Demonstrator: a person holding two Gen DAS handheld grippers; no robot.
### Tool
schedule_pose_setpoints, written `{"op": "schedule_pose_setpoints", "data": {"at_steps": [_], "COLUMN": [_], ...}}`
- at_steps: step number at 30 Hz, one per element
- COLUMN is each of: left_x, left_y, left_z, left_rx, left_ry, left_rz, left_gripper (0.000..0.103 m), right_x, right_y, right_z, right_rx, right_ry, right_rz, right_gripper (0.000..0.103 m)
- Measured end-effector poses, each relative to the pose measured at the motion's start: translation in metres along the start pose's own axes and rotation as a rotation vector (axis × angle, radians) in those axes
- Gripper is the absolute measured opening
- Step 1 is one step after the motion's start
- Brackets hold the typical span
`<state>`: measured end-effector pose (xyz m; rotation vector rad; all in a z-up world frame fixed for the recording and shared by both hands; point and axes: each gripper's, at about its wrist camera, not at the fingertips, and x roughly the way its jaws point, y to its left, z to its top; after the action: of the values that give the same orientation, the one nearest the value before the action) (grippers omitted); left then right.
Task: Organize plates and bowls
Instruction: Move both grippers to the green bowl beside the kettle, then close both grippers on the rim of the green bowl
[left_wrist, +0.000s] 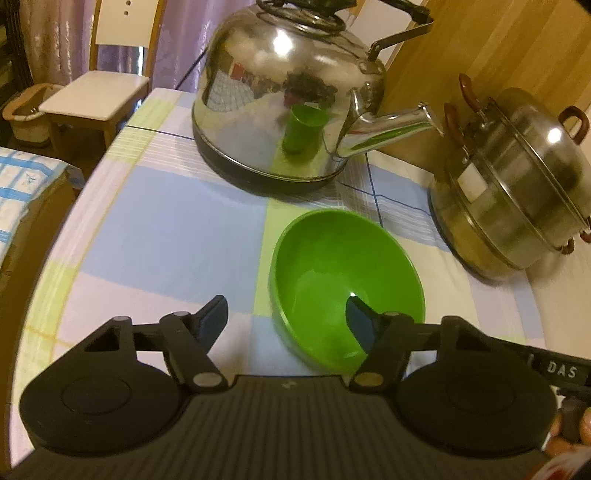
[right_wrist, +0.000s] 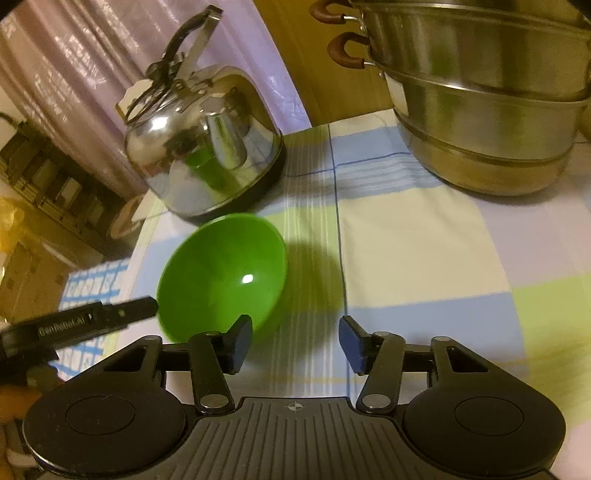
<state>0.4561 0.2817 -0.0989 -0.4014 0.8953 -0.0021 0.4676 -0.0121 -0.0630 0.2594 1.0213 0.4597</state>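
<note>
both sets of jaws stand wide and released, grasping nothing. i see my left gripper (left_wrist: 286, 317) straddling the near rim of the green bowl (left_wrist: 343, 273), one finger inside it, one outside on the cloth. my right gripper (right_wrist: 295, 341) hangs just beside the same bowl, over bare cloth. going down in size: the table (left_wrist: 155, 221) under its checked cloth, the stacked steamer pot (left_wrist: 517, 199), the kettle (left_wrist: 280, 110), then the bowl between them. i judge the task barely begun: one bowl loose, tilted, not gripped; no plates or stack in view, so i cannot tell where it belongs.
</note>
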Motion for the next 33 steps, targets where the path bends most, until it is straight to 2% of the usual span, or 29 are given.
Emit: {"op": "schedule_pose_setpoints", "data": {"at_steps": [8, 19, 25, 30, 33], "left_x": [0.032, 0.051, 0.053, 0.050, 0.045], "left_y": [0.000, 0.003, -0.003, -0.012, -0.016], "left_z": [0.014, 0.017, 0.017, 0.015, 0.012], "left_rx": [-0.002, 0.021, 0.052, 0.086, 0.081], "left_ry": [0.001, 0.031, 0.044, 0.055, 0.060], "left_rz": [0.000, 0.011, 0.038, 0.067, 0.059], "left_gripper": [0.051, 0.019, 0.017, 0.012, 0.011], "right_x": [0.042, 0.073, 0.077, 0.077, 0.072], "right_y": [0.000, 0.000, 0.007, 0.013, 0.014], "right_z": [0.020, 0.024, 0.024, 0.024, 0.022], "right_rx": [0.001, -0.017, -0.039, -0.043, -0.059], "right_ry": [0.024, 0.061, 0.072, 0.076, 0.086], "right_rz": [0.010, -0.006, -0.011, -0.061, -0.089], "right_gripper": [0.039, 0.023, 0.011, 0.008, 0.008]}}
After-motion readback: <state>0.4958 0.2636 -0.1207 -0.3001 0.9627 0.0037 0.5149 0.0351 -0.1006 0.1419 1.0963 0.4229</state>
